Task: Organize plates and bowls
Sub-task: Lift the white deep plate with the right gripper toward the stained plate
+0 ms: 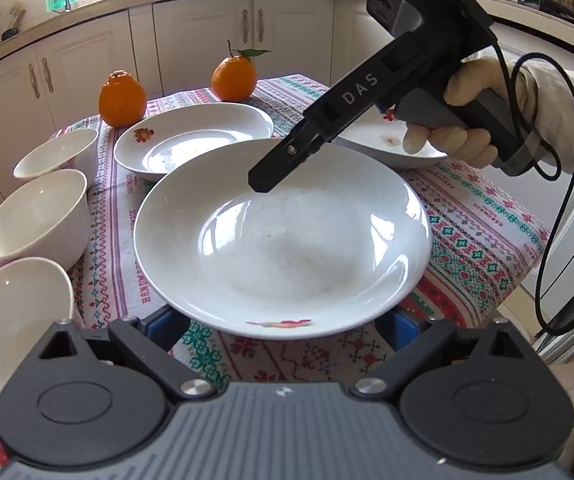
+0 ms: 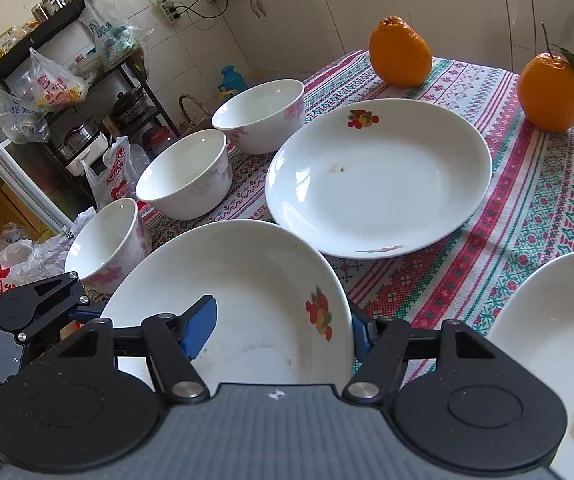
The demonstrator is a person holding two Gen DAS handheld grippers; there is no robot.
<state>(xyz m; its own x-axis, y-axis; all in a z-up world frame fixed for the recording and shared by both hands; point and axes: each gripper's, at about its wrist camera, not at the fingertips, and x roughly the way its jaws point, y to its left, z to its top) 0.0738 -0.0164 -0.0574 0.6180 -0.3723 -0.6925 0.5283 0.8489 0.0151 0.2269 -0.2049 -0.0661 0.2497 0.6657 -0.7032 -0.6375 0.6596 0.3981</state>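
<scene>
A white deep plate (image 1: pixel 283 248) with a fruit print fills the middle of the left wrist view. In the right wrist view the same plate (image 2: pixel 247 300) lies tilted under my right gripper (image 2: pixel 281 332). That gripper is shut across the plate's sloping rim, one blue pad (image 2: pixel 201 328) inside and the other outside. My left gripper (image 1: pixel 283 326) stands wide open, its fingers (image 1: pixel 167 326) tucked under the plate's near rim; I see no pad pressing. A second plate (image 1: pixel 191 140) and a stained third plate (image 2: pixel 559 360) lie on the cloth. Three white bowls (image 2: pixel 185 172) line the left edge.
Two oranges (image 1: pixel 122 98) (image 1: pixel 234 78) stand at the far end of the patterned tablecloth (image 1: pixel 479 248). A gloved hand (image 1: pixel 467 112) holds the right gripper, its cable hanging off the table's right side. Kitchen cabinets run behind, and a cluttered rack (image 2: pixel 59 92) stands beyond the bowls.
</scene>
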